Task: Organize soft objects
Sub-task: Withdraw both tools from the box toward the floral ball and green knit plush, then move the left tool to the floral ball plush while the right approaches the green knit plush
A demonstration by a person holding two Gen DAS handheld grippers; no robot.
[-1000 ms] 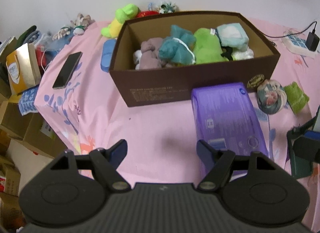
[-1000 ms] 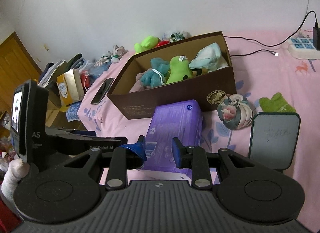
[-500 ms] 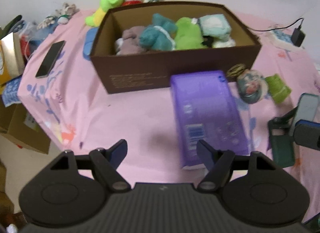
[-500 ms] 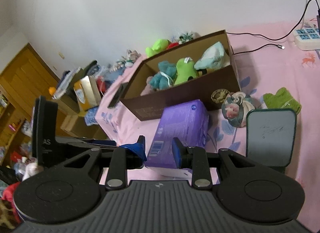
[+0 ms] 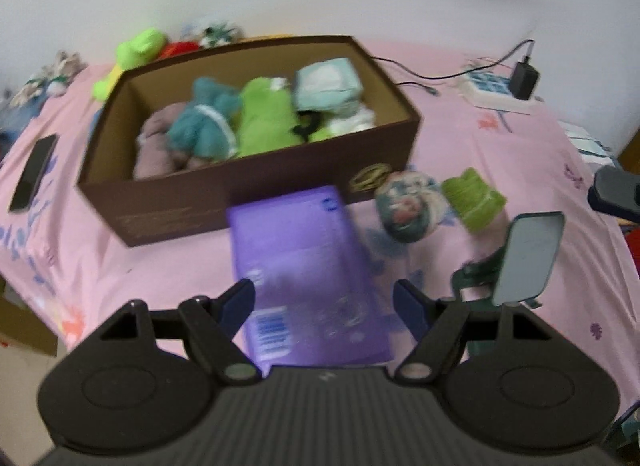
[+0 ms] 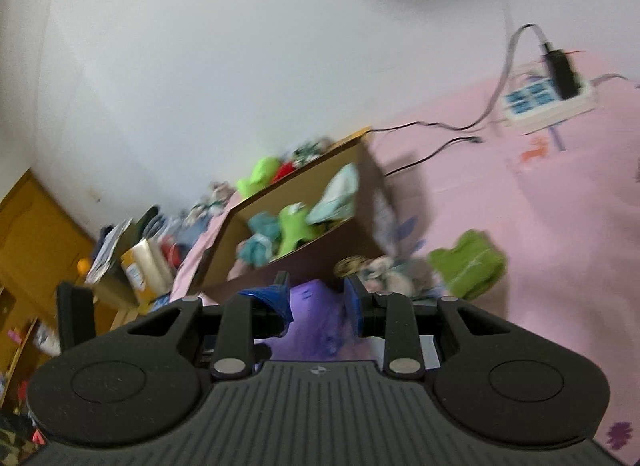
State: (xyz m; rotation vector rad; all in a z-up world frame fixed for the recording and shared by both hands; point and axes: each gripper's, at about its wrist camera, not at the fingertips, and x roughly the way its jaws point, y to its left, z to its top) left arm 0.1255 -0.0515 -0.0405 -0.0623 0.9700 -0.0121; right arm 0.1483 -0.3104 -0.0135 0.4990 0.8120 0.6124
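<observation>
Left wrist: left gripper (image 5: 324,300) spread, empty, above one purple pack (image 5: 304,262) with blurred barcode, print unreadable; one brown box (image 5: 256,193) at 12 o'clock.

Right wrist: right gripper (image 6: 318,298) narrow, nothing pinched; green cloth (image 6: 468,262) at 2 o'clock.

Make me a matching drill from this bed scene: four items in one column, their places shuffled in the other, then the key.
1. purple pack
2. green plush
3. black phone
4. power strip

A. inside the brown box
B. far corner of the pink sheet, charger plugged in
C. in front of the box
D. flat on the sheet, left of the box

Pairs: 1-C, 2-A, 3-D, 4-B
</observation>
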